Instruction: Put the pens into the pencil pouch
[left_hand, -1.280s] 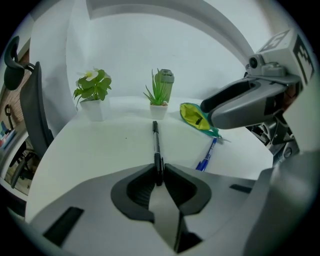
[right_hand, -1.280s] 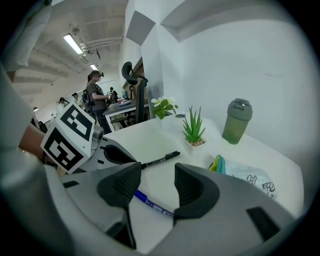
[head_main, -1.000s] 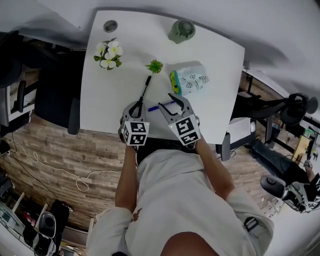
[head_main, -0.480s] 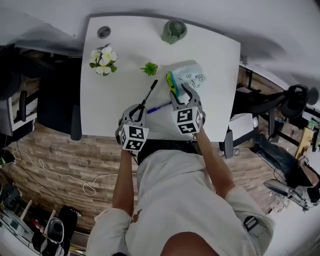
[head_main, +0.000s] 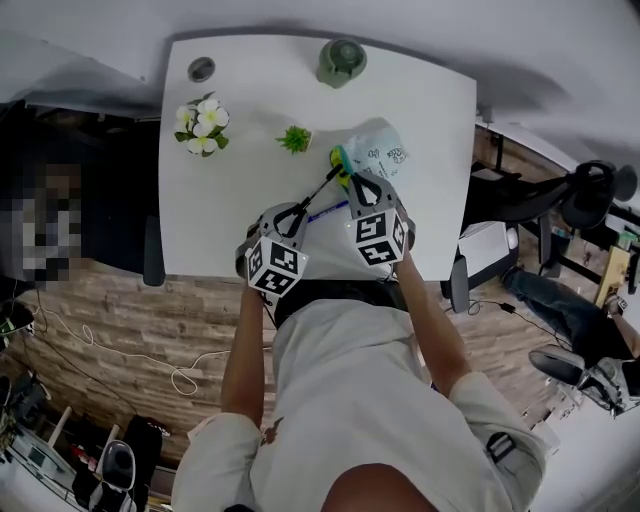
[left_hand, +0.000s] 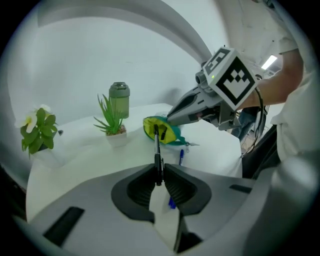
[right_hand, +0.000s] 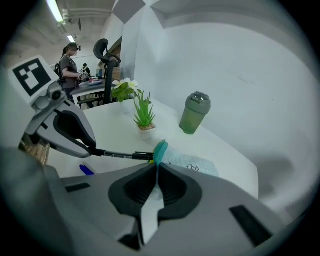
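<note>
The white table (head_main: 240, 215) runs from the person's torso at its near edge to the wall at its far edge. Its widest open surface is at near left, below the flowers. Off its right edge stands an office chair (head_main: 592, 205).

The pencil pouch (head_main: 378, 155) lies right of centre, its yellow mouth (left_hand: 169, 134) turned toward the grippers. The right gripper (head_main: 352, 180) is clenched on the pouch's teal rim (right_hand: 160, 149). The left gripper (head_main: 298, 210) is clamped on a black pen (head_main: 322, 188). This pen slants off the table toward the pouch mouth, and its tip seems to touch the rim, though whether it is inside is unclear.

A blue pen (head_main: 330, 210) lies on the table between the two grippers. Farther off and apart from the pouch are a green tumbler (head_main: 340, 62) at the far edge, a white-flowered plant (head_main: 202, 113) at left, and a small green potted plant (head_main: 295, 138) just left of the pouch. A round grommet (head_main: 201, 69) sits at the far left corner.
</note>
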